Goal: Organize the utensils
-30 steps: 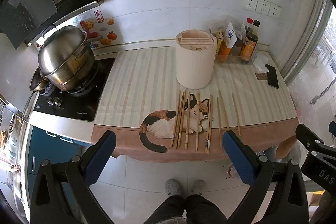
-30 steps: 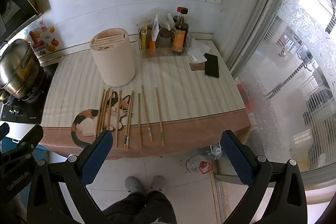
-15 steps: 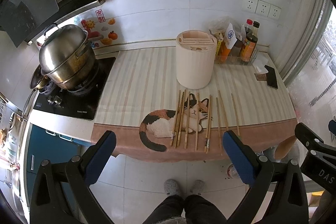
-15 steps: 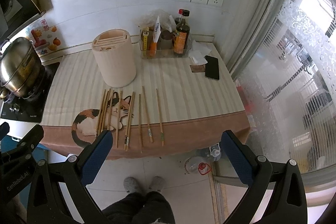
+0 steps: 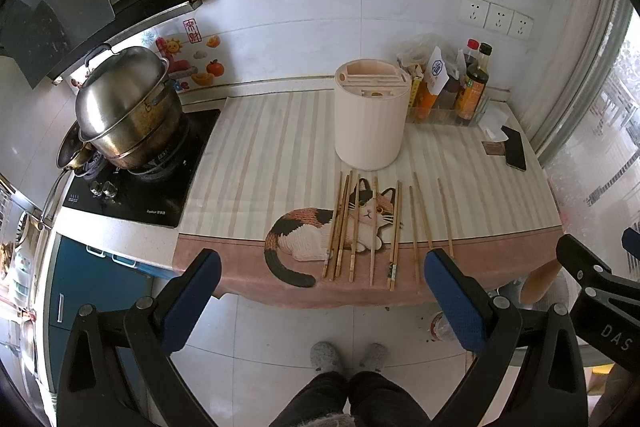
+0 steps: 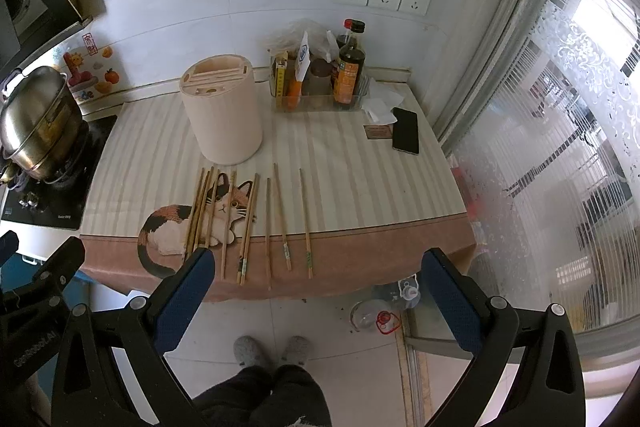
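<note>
Several wooden chopsticks [image 5: 372,227] lie side by side on the striped cat-print cloth [image 5: 256,163], also in the right wrist view [image 6: 244,223]. Behind them stands a cream cylindrical utensil holder [image 5: 370,115] with slots on top, also in the right wrist view [image 6: 222,115]. My left gripper [image 5: 320,279] is open and empty, held off the counter's front edge, above the floor. My right gripper [image 6: 316,279] is open and empty too, in front of the same edge.
A steel steamer pot [image 5: 124,107] sits on the stove at the left. A clear tray of sauce bottles [image 6: 344,75] stands behind the holder at the wall. A black phone [image 6: 406,135] lies at the counter's right. A plastic bottle [image 6: 376,315] lies on the floor.
Both grippers have risen and moved very slightly; the counter looks a little further down. Nothing on the counter has moved.
</note>
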A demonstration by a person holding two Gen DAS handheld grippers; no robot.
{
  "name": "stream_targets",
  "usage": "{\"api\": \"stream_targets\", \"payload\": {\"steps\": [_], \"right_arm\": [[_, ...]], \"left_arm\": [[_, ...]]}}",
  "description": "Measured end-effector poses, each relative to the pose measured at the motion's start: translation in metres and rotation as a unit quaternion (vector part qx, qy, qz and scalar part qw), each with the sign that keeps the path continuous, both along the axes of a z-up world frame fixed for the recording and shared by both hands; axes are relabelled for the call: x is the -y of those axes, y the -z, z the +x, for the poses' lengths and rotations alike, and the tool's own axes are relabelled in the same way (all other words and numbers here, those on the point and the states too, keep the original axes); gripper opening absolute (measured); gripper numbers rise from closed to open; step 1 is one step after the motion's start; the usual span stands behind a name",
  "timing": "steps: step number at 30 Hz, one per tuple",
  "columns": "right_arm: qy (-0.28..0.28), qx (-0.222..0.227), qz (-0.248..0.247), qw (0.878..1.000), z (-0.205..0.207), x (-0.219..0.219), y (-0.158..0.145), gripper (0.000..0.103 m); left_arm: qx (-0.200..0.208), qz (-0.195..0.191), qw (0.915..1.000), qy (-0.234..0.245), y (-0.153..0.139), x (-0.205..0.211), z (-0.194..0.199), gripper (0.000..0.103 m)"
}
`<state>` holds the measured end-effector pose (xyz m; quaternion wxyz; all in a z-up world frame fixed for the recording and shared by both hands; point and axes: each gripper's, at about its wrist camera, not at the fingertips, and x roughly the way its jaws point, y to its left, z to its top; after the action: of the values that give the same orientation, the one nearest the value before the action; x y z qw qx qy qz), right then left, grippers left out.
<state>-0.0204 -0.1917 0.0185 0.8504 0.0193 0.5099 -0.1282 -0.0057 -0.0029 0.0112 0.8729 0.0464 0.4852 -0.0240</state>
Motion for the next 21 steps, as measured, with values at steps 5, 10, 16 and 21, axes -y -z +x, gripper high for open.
{"api": "stream_targets", "payload": {"steps": [5,10,16,21], "right_arm": [[0.001,0.003,0.000,1.000,-0.0018,-0.0013,-0.0013,0.103],[0.000,0.004,0.000,1.000,-0.0032,-0.0024,-0.0024,0.103],[0.000,0.004,-0.001,1.000,-0.0046,-0.0024,-0.0027,0.103],[0.000,0.007,-0.001,1.000,-0.0062,-0.0029,-0.0033,0.103]], "left_arm": [[0.004,-0.001,1.0000,-0.001,-0.0026,0.0011,-0.0046,0.103],[0.004,-0.002,1.0000,0.001,-0.0040,0.0029,-0.0053,0.103],[0.007,-0.002,1.0000,0.000,-0.0040,0.0044,-0.0071,0.103],[0.008,-0.001,1.0000,0.001,-0.0042,0.0083,-0.0099,0.103]]}}
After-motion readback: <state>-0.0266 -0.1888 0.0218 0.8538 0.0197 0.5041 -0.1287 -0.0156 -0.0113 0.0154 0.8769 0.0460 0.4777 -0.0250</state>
